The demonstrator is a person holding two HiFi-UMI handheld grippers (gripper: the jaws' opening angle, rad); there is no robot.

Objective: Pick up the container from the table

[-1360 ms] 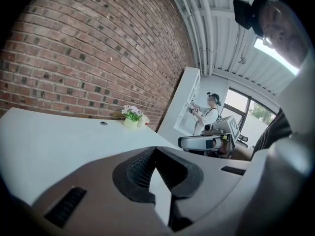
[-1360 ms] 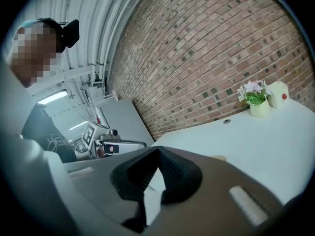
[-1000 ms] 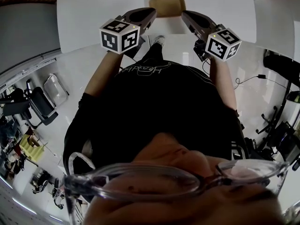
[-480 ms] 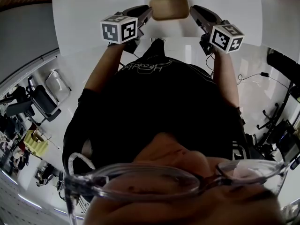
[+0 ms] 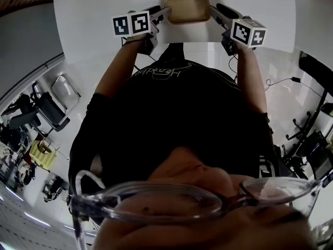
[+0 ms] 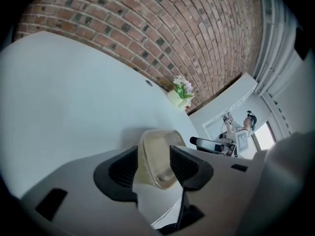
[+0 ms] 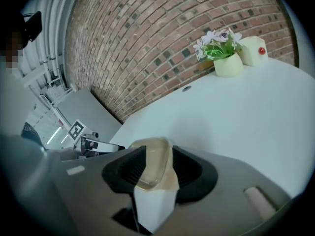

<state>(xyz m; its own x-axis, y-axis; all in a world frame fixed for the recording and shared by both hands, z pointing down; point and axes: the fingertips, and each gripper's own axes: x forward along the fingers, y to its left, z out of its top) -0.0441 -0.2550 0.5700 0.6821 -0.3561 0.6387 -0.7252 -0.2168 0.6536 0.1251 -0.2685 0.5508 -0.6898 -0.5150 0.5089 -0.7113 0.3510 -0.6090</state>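
- Well, the container (image 5: 187, 8) lies crosswise on the table (image 5: 93, 14), close to the near edge, so each short end faces one gripper.
- The left gripper (image 5: 158, 15) is at its left end, with its jaws opening. The container's end shows in the gap and neither pad presses on it (nothing gripped yet).
- The right gripper (image 5: 218, 13) mirrors this at the right end. Its jaws are likewise opening, with the rim between them, and it holds nothing.
- The likely reason is that a pinch at both ends keeps a wide, shallow container level when lifted.
- Both forearms (image 5: 118, 69) reach forward from the body, with the grippers tilted down and angled in toward each other.
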